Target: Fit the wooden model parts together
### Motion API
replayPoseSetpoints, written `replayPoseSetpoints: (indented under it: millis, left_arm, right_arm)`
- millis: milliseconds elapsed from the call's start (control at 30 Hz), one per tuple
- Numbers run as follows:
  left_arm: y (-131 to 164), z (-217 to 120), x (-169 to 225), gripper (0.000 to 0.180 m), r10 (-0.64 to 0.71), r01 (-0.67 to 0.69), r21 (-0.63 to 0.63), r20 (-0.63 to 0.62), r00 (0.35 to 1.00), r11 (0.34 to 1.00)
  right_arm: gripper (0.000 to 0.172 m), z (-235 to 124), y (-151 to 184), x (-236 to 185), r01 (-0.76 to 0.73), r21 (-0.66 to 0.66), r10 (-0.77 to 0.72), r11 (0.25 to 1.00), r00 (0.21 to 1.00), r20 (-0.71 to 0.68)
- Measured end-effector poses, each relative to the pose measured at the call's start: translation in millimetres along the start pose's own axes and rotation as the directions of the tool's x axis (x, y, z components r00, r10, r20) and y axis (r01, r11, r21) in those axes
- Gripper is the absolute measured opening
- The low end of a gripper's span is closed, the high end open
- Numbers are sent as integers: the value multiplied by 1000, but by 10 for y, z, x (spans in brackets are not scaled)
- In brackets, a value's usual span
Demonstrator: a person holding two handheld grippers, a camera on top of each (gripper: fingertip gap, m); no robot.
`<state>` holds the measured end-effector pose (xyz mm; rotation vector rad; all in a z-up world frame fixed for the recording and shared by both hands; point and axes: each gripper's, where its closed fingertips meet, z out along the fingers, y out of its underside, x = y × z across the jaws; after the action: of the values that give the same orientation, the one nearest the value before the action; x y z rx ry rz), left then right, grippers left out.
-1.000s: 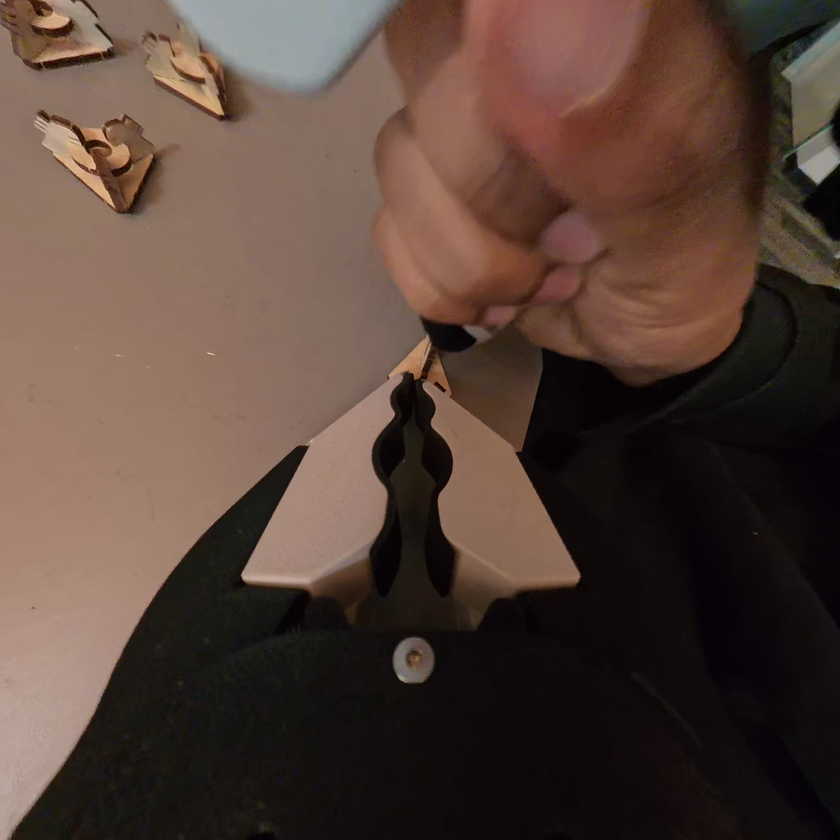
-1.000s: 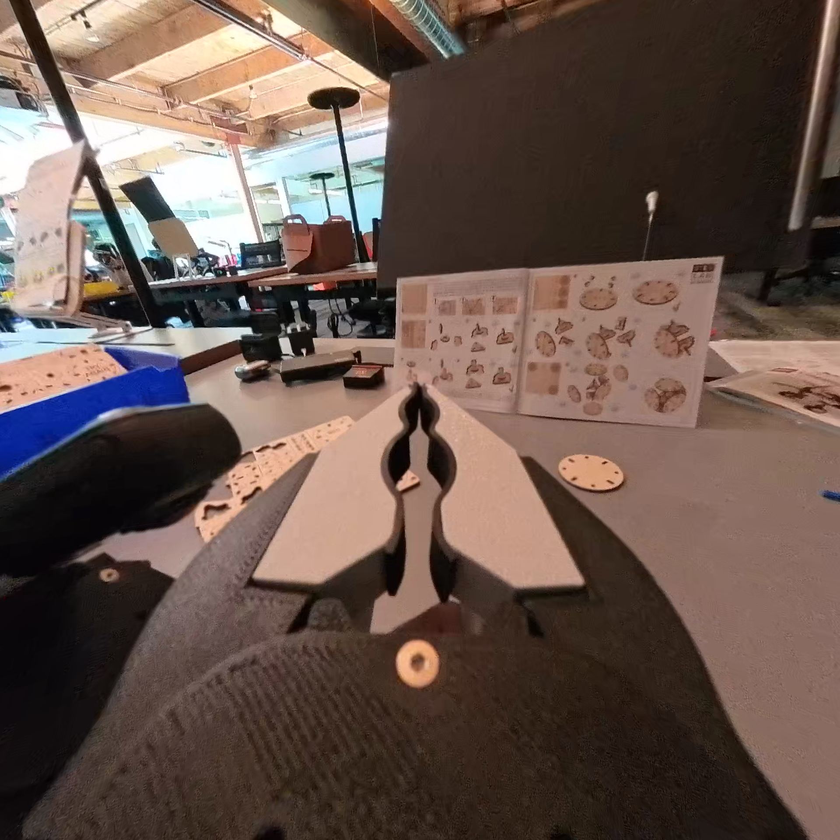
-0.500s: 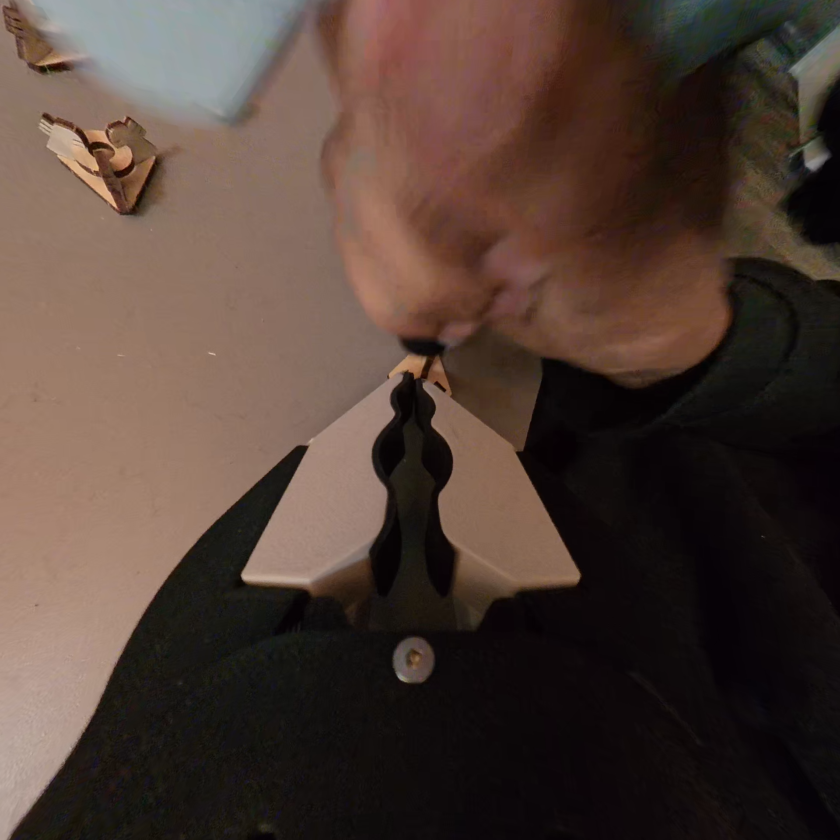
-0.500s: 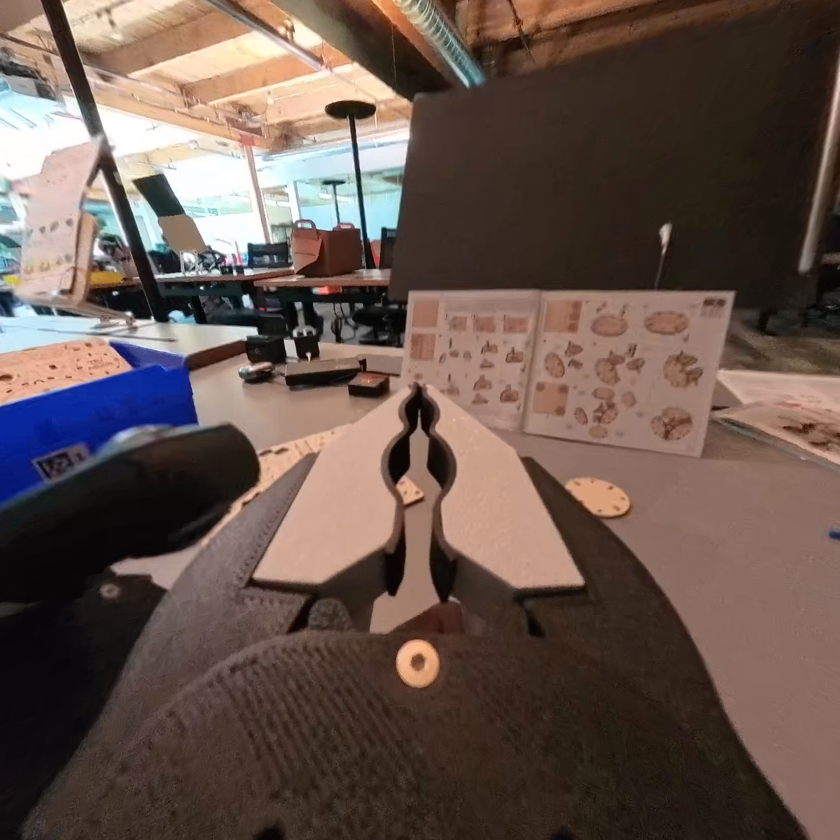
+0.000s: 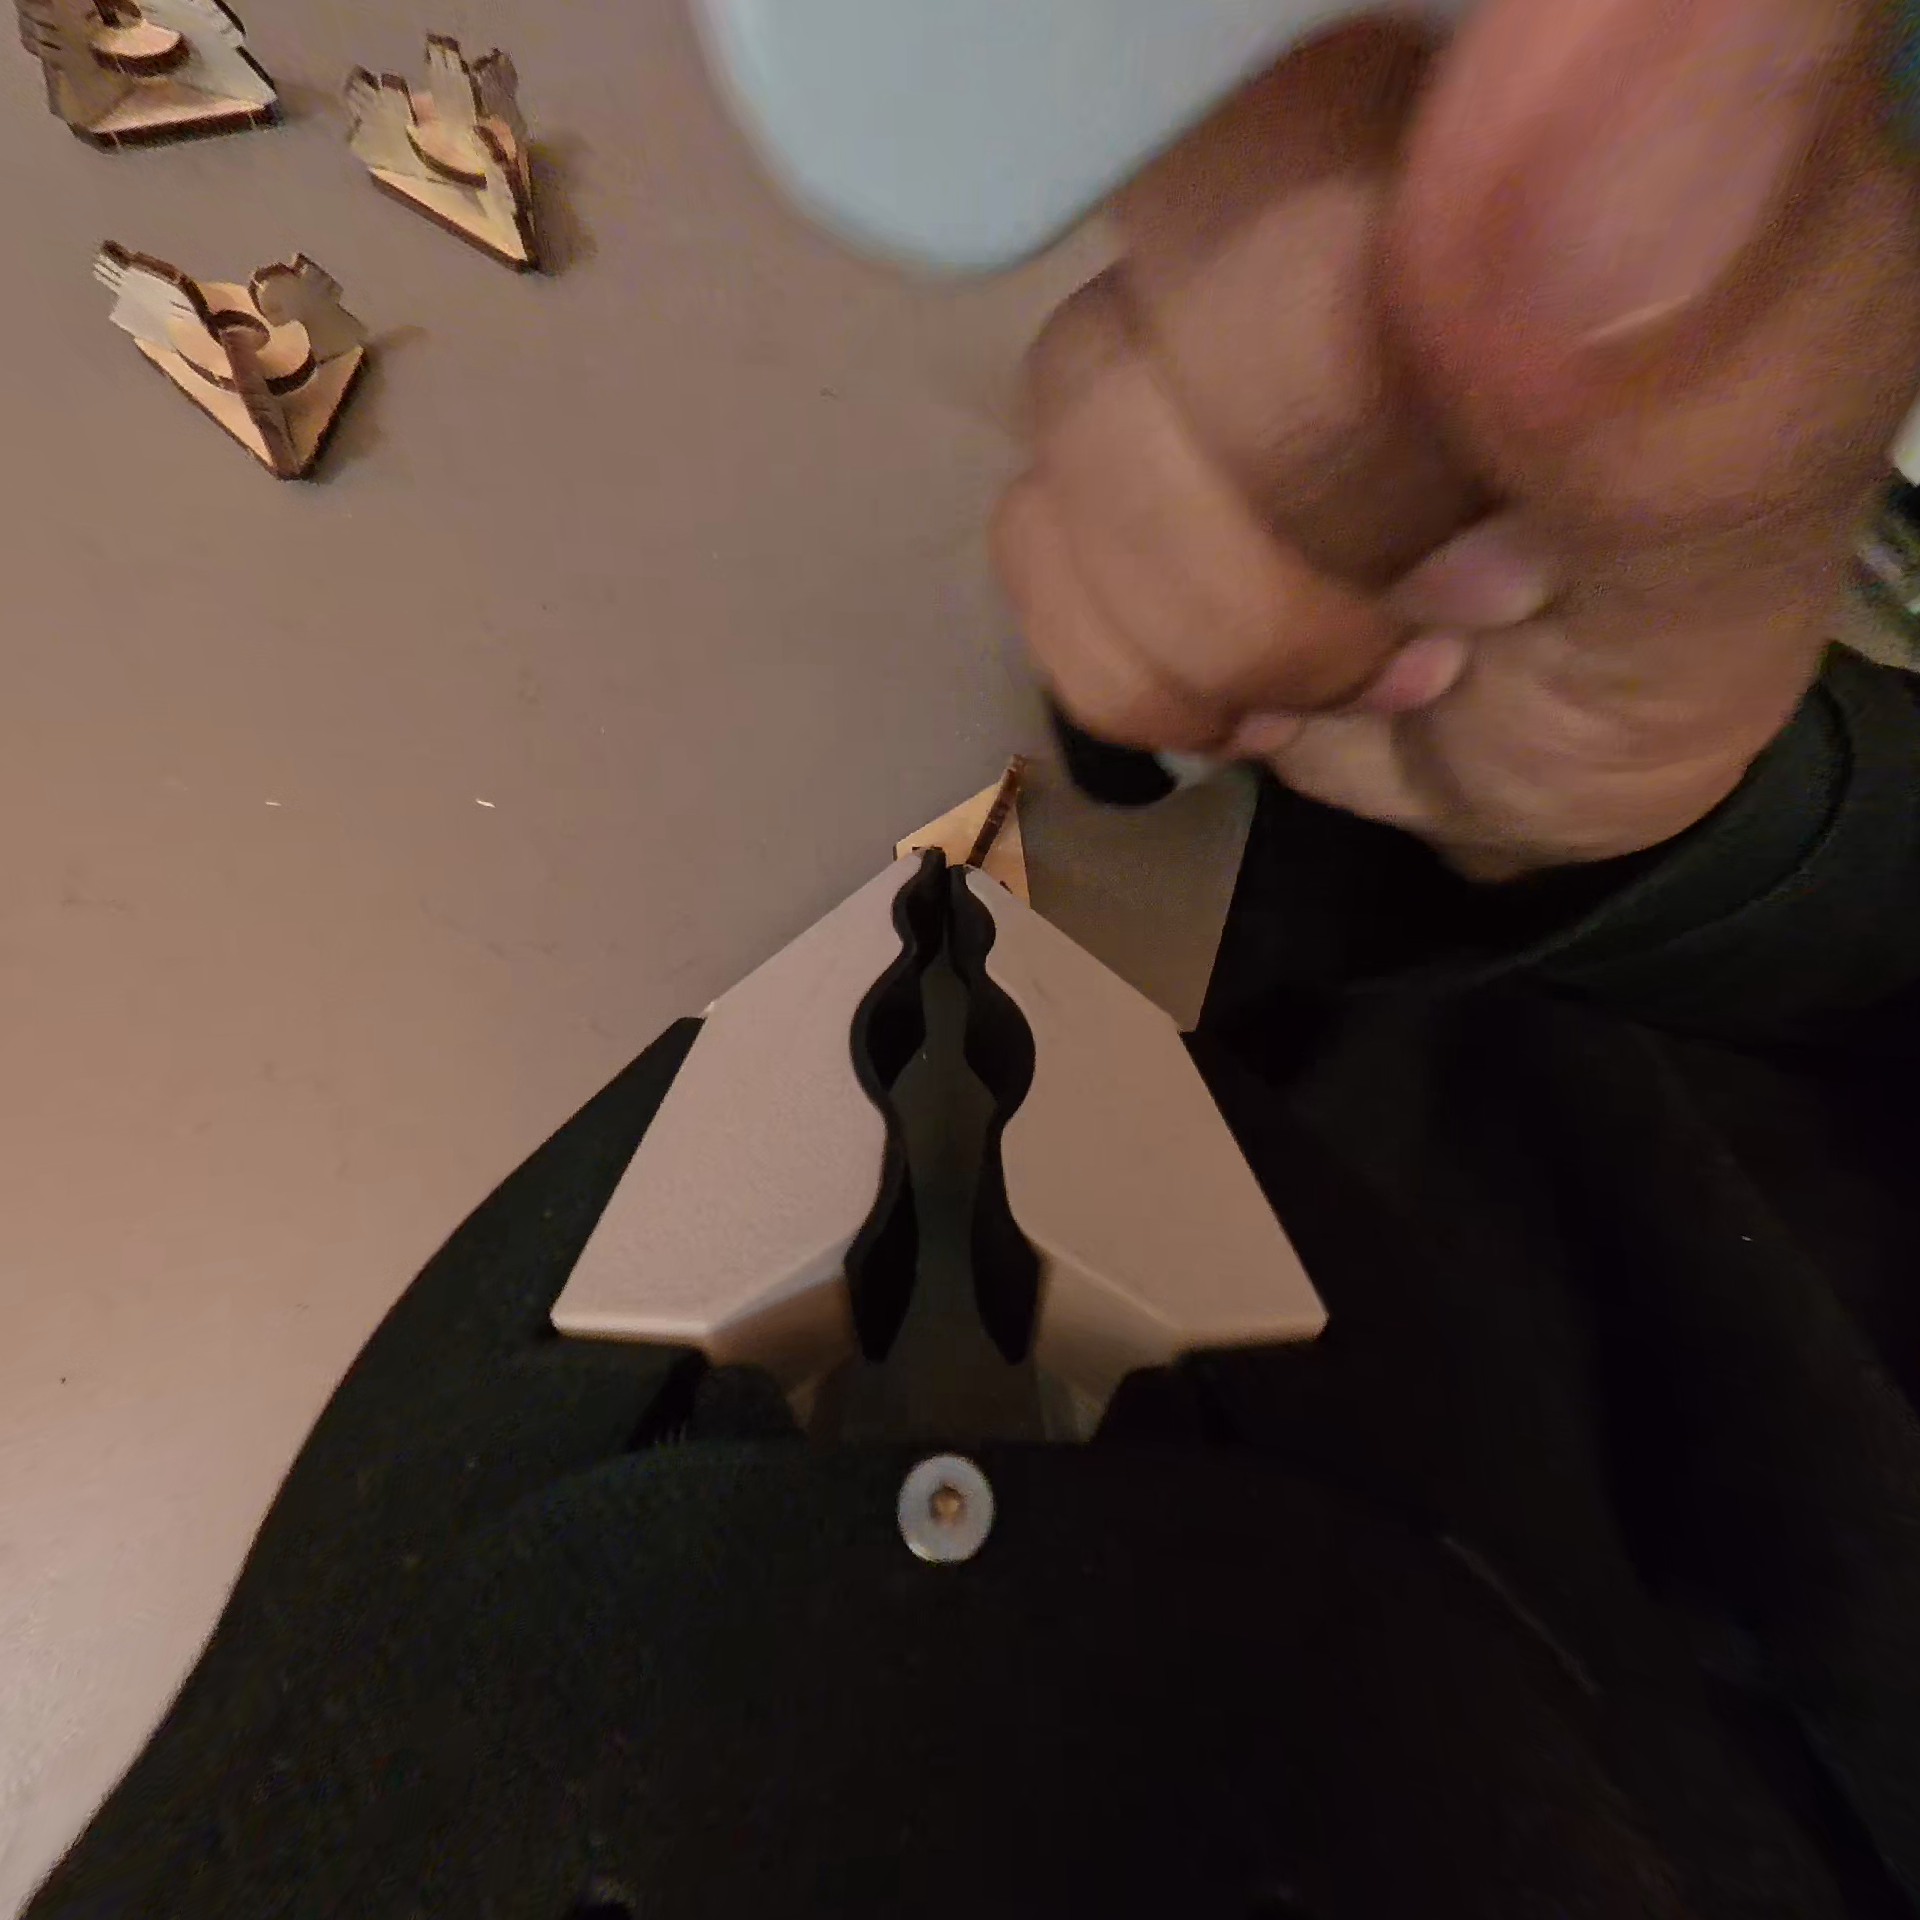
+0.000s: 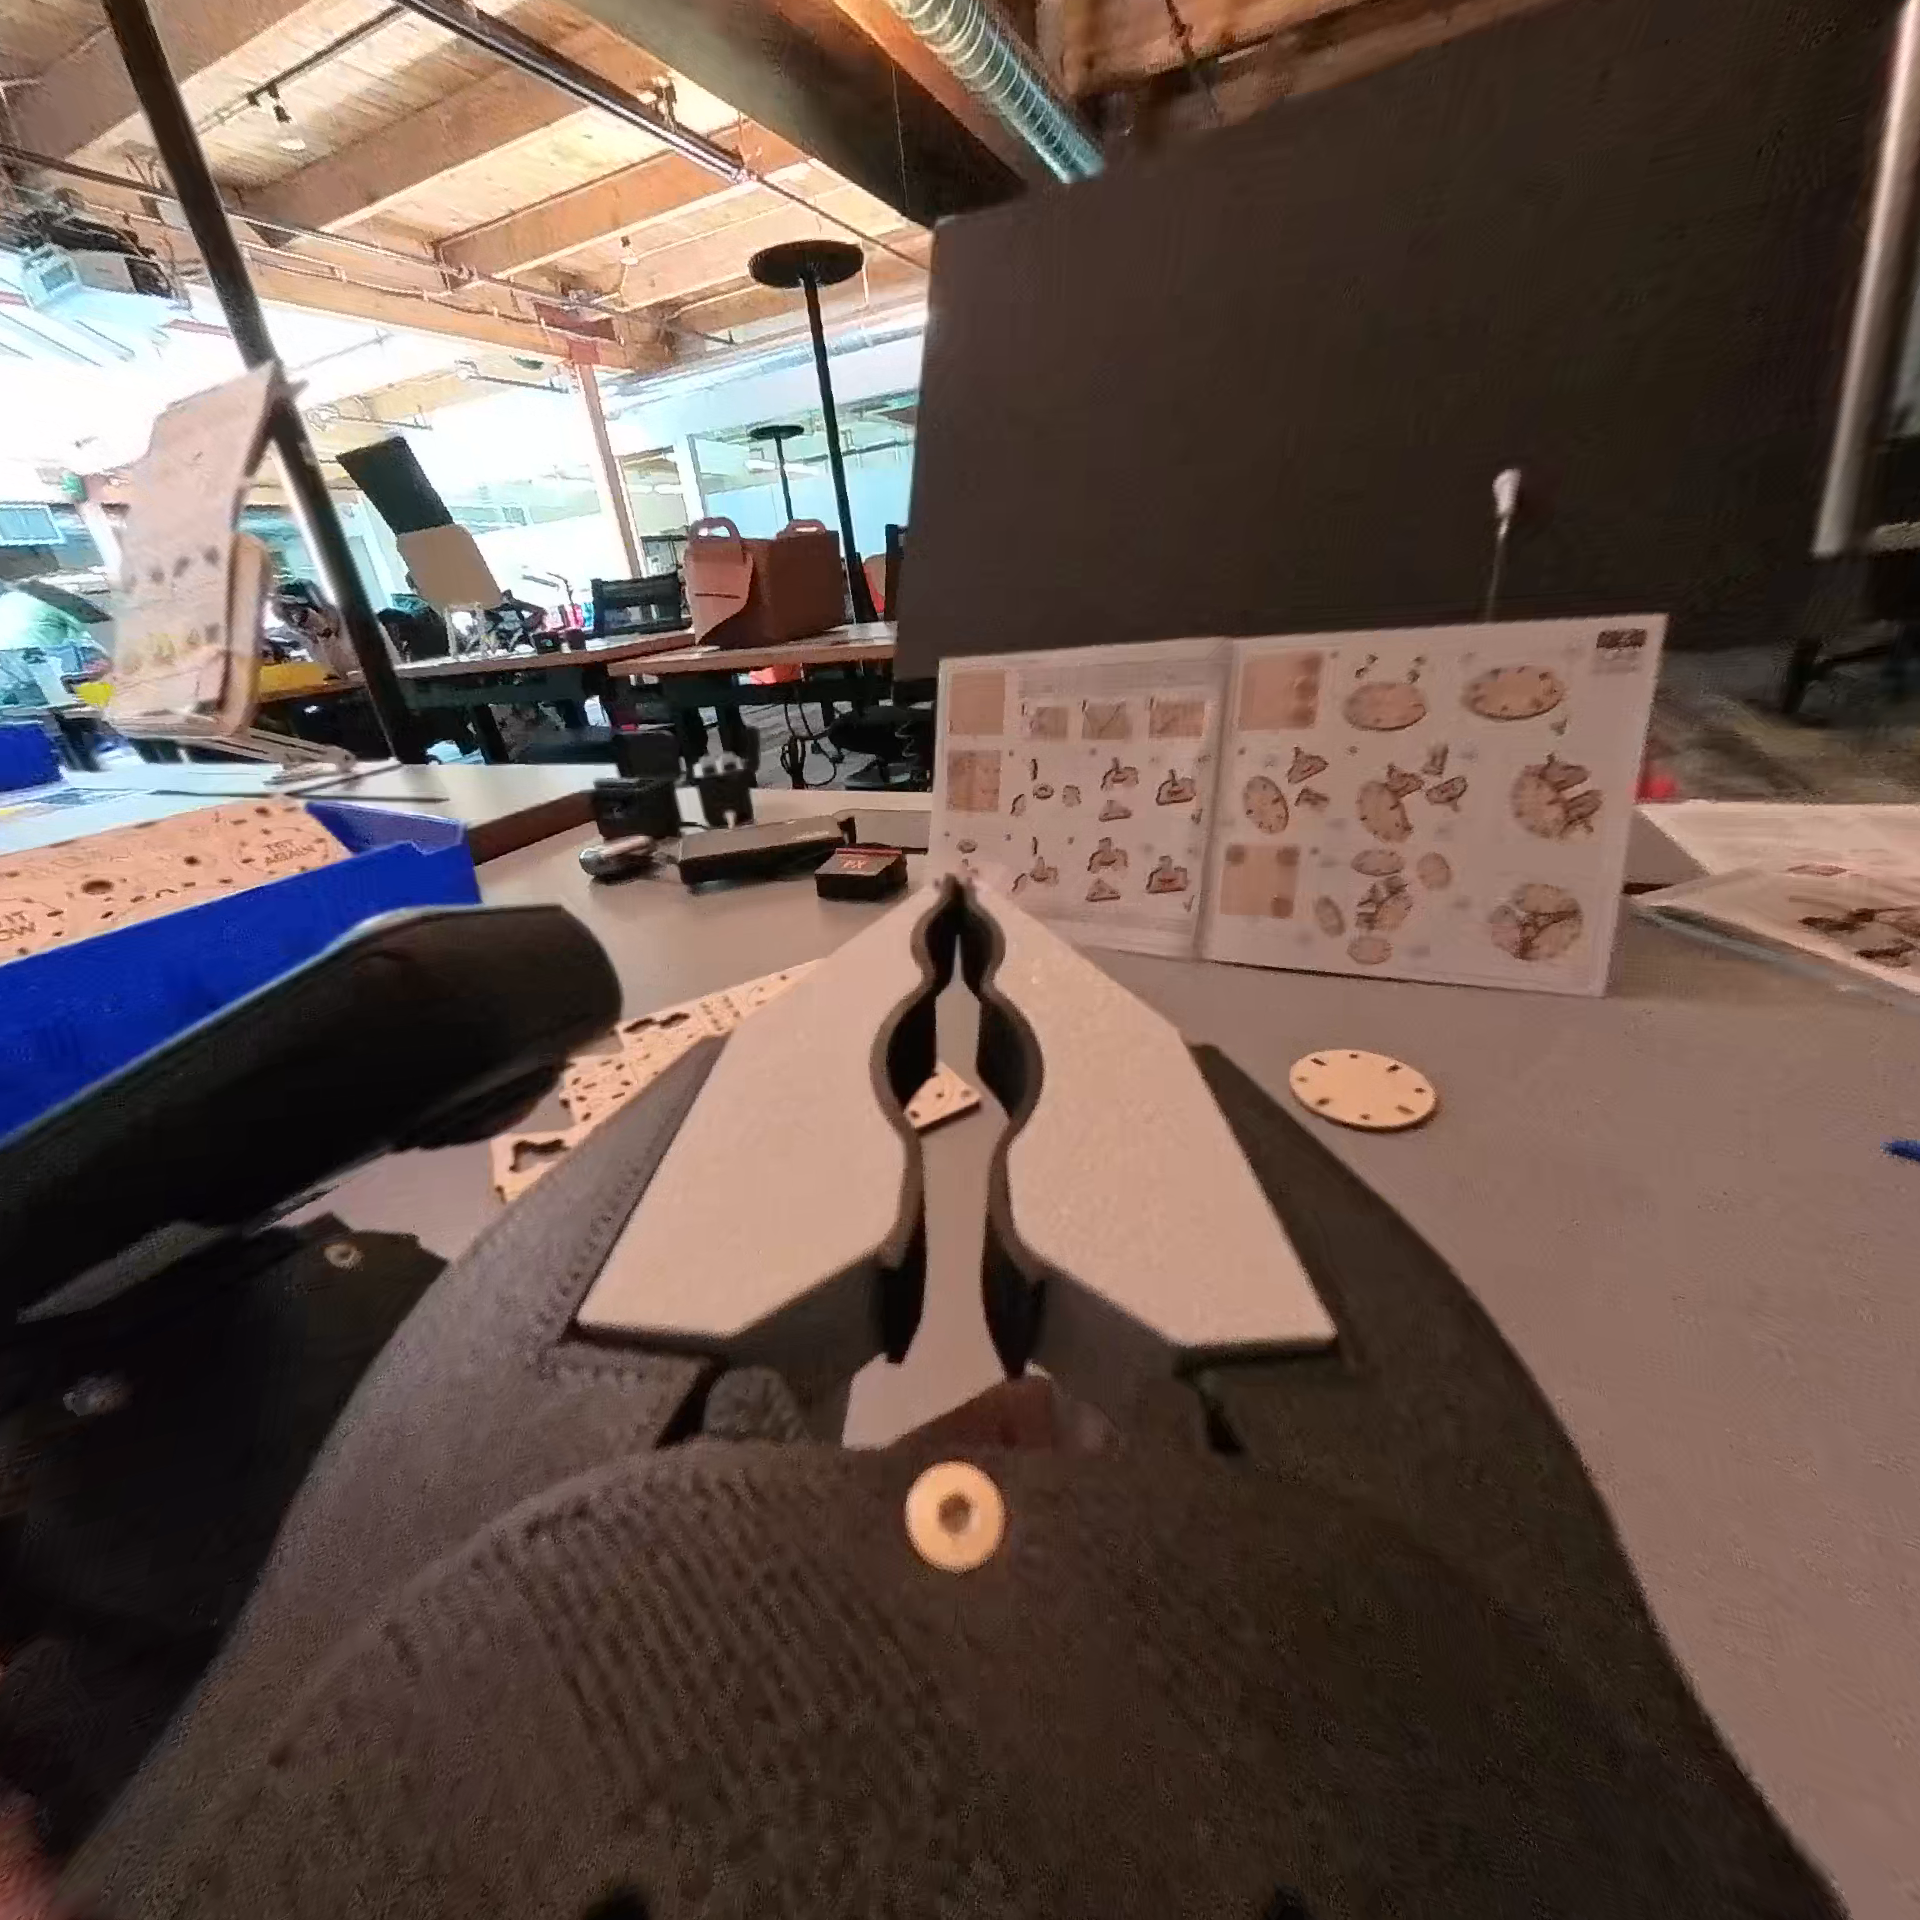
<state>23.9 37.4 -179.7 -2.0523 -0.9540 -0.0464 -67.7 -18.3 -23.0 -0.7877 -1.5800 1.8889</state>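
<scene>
In the left wrist view my left gripper (image 5: 940, 860) is shut on a small wooden piece (image 5: 982, 836). The piece is a pale flat part with a thin dark-edged part standing up from it, just above the grey table (image 5: 416, 727). A person's fist (image 5: 1403, 468) hovers close over it, holding a black-tipped thing (image 5: 1107, 774). A grey flat plate (image 5: 1132, 904) sits right beside the piece. In the right wrist view my right gripper (image 6: 956, 885) is shut with nothing between its fingertips, low over the table and pointing at an open instruction booklet (image 6: 1278, 810).
Three small wooden assemblies (image 5: 249, 353) lie at the far left of the left wrist view. The right wrist view shows a round wooden disc (image 6: 1362, 1088), a cut-out wooden sheet (image 6: 644, 1049), a blue bin (image 6: 208, 935), small black devices (image 6: 758, 857) and a black rounded body (image 6: 312, 1049) close at the left.
The fist swung left over the far wooden pieces and came back right. The right wrist view tipped down a little and came back. Both grippers stayed shut; the wooden piece stayed at the left tips.
</scene>
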Motion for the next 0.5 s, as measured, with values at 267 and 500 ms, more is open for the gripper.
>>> replayPoseSetpoints:
  millis: [267,500]
  left_arm:
    - [-2,1,1,2,-2,2,1,-4,1000,1000]
    - [-8,0,1,2,-6,6,3,-12,1000,1000]
  right_arm:
    - [33,-559,772,-93,212,-410,-66,887,937,342]
    - [4,-950,788,154,241,-431,-20,869,889,457]
